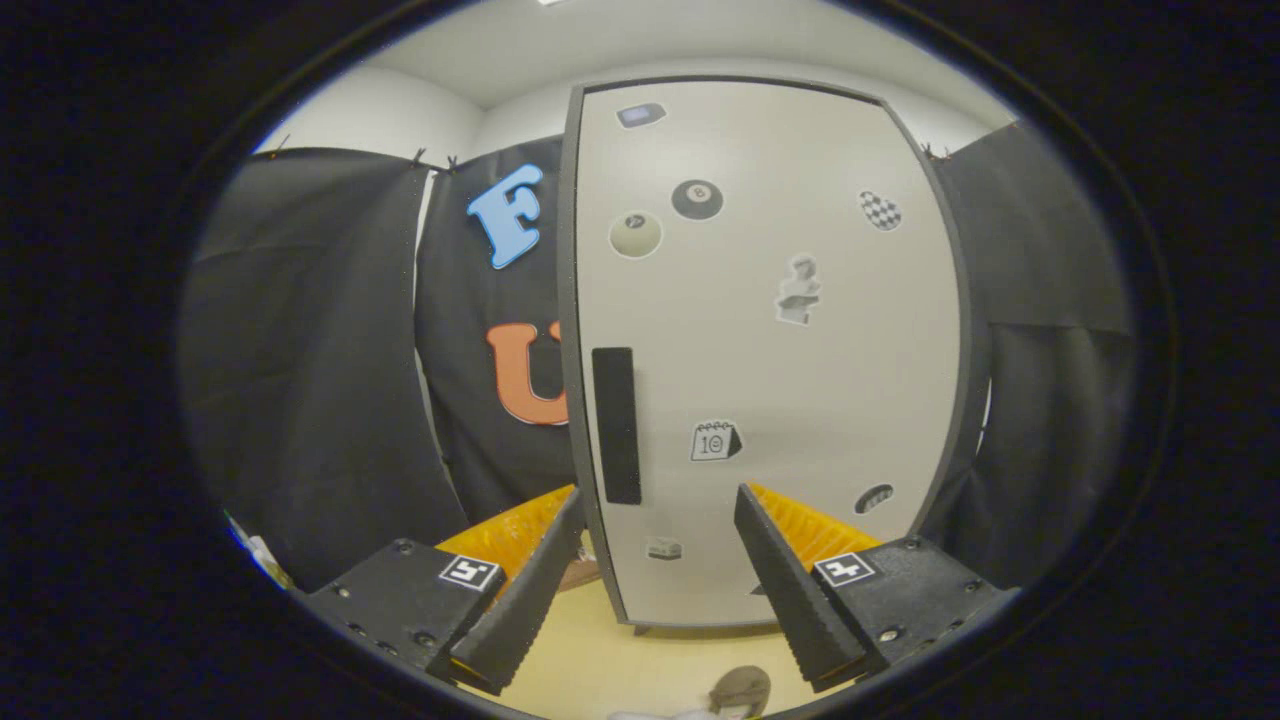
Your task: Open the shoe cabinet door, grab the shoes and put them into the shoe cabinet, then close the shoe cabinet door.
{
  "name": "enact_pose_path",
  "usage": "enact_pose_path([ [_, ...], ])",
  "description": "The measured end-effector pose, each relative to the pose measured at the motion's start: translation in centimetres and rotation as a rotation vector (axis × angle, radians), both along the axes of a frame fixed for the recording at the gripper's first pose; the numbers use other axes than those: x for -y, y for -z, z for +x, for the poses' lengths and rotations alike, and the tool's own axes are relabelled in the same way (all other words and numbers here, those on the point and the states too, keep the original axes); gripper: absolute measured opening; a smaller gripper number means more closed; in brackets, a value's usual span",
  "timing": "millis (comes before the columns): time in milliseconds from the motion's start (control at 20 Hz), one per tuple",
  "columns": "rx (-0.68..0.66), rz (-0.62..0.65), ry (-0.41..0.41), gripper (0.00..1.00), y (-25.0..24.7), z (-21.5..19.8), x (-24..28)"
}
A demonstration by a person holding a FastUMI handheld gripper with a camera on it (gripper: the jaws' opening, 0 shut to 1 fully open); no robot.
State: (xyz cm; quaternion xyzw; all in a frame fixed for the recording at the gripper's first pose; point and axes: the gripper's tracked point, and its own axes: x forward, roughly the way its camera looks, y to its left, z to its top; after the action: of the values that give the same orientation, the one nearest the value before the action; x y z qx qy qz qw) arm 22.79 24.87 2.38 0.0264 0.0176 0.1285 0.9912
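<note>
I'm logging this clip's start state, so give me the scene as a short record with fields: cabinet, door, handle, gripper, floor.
cabinet: pale shoe cabinet standing upright ahead of the fingers, dark-edged
door: shut, stickers scattered over its face
handle: black vertical handle near the door's left edge, just above and between the fingertips
gripper: gripper open, fingers spread, holding nothing, not touching the door
floor: light wood floor; a brownish item low between the fingers, too little seen to tell what it is
</note>
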Motion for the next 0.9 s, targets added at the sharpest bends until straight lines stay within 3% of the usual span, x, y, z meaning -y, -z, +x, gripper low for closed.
enact_pose_path([
  [400,-0.027,-0.005,-0.003,0.99,-0.3,8.1,-3.2],
  [550,-0.031,0.003,0.013,0.92,-0.3,9.0,-3.4],
  [700,-0.038,-0.015,0.041,0.66,-0.2,9.3,-3.7],
  [900,-0.056,-0.039,0.019,0.4,0.4,9.3,-4.1],
])
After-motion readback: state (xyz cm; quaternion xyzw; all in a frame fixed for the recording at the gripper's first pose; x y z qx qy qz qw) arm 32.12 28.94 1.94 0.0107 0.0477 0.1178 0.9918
